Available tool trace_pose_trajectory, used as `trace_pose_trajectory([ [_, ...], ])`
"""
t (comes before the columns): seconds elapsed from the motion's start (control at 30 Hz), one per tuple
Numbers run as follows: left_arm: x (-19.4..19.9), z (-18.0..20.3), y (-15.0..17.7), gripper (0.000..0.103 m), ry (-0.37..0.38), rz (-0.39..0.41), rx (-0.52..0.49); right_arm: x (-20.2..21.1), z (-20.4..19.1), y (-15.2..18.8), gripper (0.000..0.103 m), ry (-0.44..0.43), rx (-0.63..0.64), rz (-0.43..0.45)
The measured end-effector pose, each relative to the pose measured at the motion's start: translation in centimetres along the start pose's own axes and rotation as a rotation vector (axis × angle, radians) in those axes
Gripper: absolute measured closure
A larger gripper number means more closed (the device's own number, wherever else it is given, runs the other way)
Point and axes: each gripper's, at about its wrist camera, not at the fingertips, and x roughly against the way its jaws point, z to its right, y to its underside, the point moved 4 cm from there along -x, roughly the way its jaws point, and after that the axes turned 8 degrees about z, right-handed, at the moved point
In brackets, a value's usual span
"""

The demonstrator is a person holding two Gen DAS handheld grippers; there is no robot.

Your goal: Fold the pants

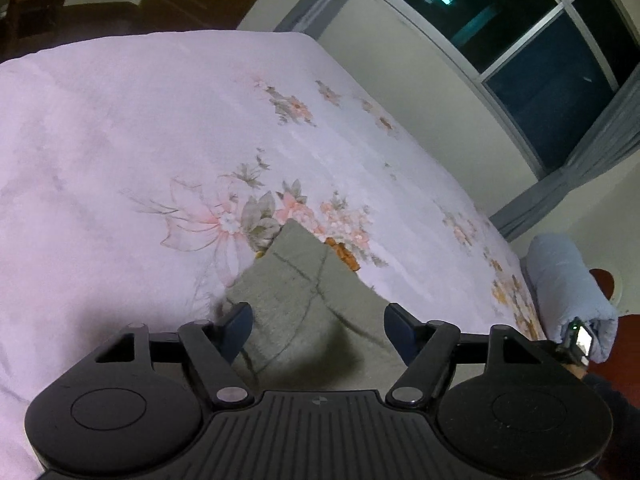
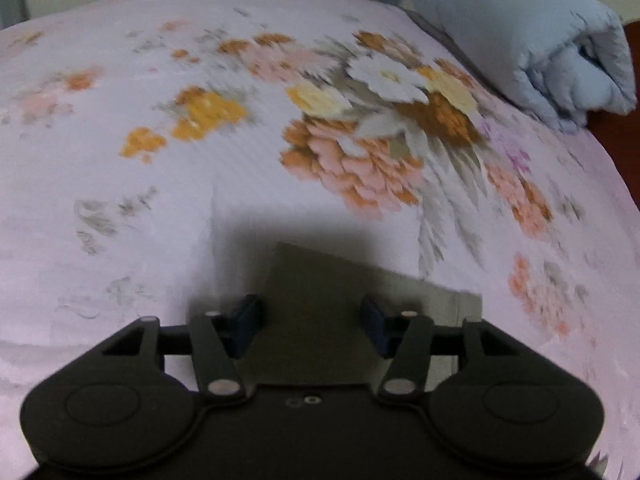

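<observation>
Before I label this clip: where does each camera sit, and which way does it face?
Left wrist: on the left claw, looking down across the floral bedsheet toward the window; grey pants beneath open claw; a wrist with a watch shows.
Right wrist: on the right claw, tilted down at sheet and pants; blurred.
Shared: pants, sheet, rolled blue blanket.

The pants (image 1: pixel 304 304) are matt, slightly fuzzy grey-green cloth lying on a smooth floral-printed cotton-like bed sheet (image 1: pixel 120 128), beside a soft, puffy pale-blue quilted blanket roll (image 2: pixel 520 36).
</observation>
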Motion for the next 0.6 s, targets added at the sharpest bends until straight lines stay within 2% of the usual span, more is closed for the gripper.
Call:
trace_pose_trajectory([
  [0.03,-0.2,0.2,-0.1,0.025,0.005,0.002,0.000,-0.2,0.0,0.2,0.058,0.004,-0.009,-0.005],
  [0.07,-0.4,0.3,-0.1,0.021,0.012,0.006,-0.001,-0.4,-0.1,0.1,0.069,0.000,-0.015,-0.010],
  [0.1,-0.7,0.5,-0.1,0.021,0.014,0.007,-0.007,-0.4,-0.1,0.3,0.075,-0.020,-0.035,-0.012],
  [0.13,-1.0,0.5,0.0,0.020,0.012,0.007,-0.011,-0.2,-0.1,0.3,0.087,-0.033,-0.045,-0.012],
  [0.23,-1.5,0.6,0.1,0.020,0.012,0.007,-0.008,0.9,0.4,0.1,0.103,-0.076,-0.117,0.007],
  [0.43,-1.1,0.3,0.0,0.019,0.033,0.016,0.011,3.2,3.1,0.3,0.103,-0.160,-0.263,0.065],
  [0.57,-1.0,0.0,-0.2,0.019,0.037,0.022,0.012,6.2,5.5,0.9,0.103,-0.219,-0.267,0.125],
  [0.6,-0.9,0.0,-0.3,0.019,0.040,0.023,0.016,6.5,6.2,0.9,0.103,-0.279,-0.306,0.124],
])
